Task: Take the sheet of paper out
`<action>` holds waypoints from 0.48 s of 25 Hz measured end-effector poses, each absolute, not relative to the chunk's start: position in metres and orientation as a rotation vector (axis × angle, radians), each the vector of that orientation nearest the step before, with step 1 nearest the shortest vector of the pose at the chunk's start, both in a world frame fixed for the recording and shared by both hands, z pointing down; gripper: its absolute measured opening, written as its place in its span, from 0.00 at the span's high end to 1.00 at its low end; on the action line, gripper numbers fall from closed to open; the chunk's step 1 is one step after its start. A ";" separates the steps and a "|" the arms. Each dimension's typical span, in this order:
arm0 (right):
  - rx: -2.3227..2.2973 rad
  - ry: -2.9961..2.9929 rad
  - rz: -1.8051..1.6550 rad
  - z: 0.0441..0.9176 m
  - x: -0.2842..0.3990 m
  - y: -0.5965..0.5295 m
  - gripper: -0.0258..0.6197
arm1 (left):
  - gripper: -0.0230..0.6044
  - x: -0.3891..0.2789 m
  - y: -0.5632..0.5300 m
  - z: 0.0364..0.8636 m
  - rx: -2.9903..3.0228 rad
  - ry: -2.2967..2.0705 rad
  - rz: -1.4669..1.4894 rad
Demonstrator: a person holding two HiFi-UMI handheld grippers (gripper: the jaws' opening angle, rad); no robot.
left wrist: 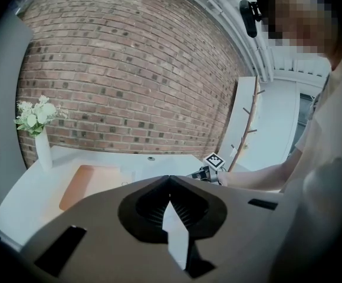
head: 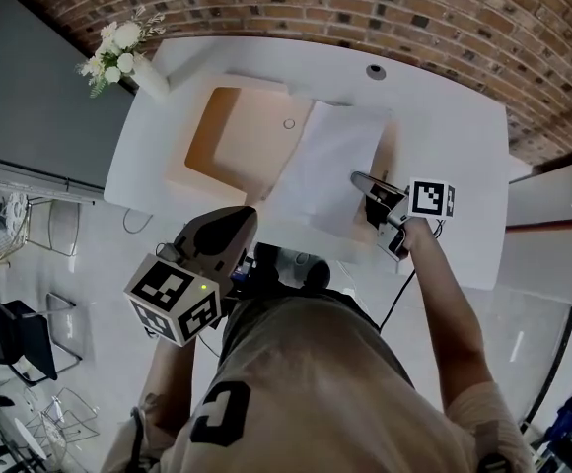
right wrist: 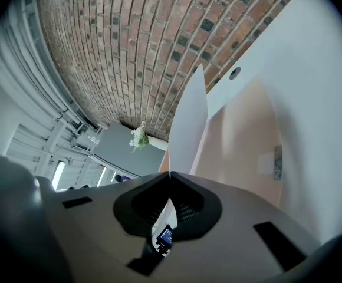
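The white sheet of paper (head: 330,166) lies slanted over the right half of an open tan folder (head: 232,136) on the white table (head: 444,136). My right gripper (head: 357,177) is shut on the sheet's right edge. In the right gripper view the sheet (right wrist: 188,122) rises straight out of the closed jaws (right wrist: 170,173), lifted off the folder (right wrist: 247,134). My left gripper (head: 250,213) hangs near the table's front edge, close to my body, touching nothing. Its jaws (left wrist: 170,177) meet at the tips, and past them the folder (left wrist: 91,181) shows.
A white vase of flowers (head: 148,77) stands at the table's far left corner. A round cable hole (head: 376,71) sits near the far edge. A brick wall runs behind the table. Chairs and a wire rack (head: 10,333) stand on the floor at left.
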State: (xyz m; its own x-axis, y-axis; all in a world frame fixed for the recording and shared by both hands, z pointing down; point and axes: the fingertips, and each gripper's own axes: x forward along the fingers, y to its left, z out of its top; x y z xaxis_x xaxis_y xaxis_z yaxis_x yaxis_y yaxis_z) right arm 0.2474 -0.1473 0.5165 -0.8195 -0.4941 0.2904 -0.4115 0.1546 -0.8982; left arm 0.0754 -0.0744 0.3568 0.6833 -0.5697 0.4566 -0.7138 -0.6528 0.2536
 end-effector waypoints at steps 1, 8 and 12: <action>-0.898 2.333 -1.762 0.513 0.248 -0.148 0.92 | 0.94 0.074 -0.073 0.356 2.477 -1.010 0.478; -0.785 2.323 -1.720 0.489 0.240 -0.144 0.92 | 0.94 0.053 -0.069 0.359 2.436 -1.084 0.480; -0.774 2.341 -1.685 0.473 0.235 -0.142 0.92 | 0.94 0.039 -0.071 0.364 2.425 -1.092 0.473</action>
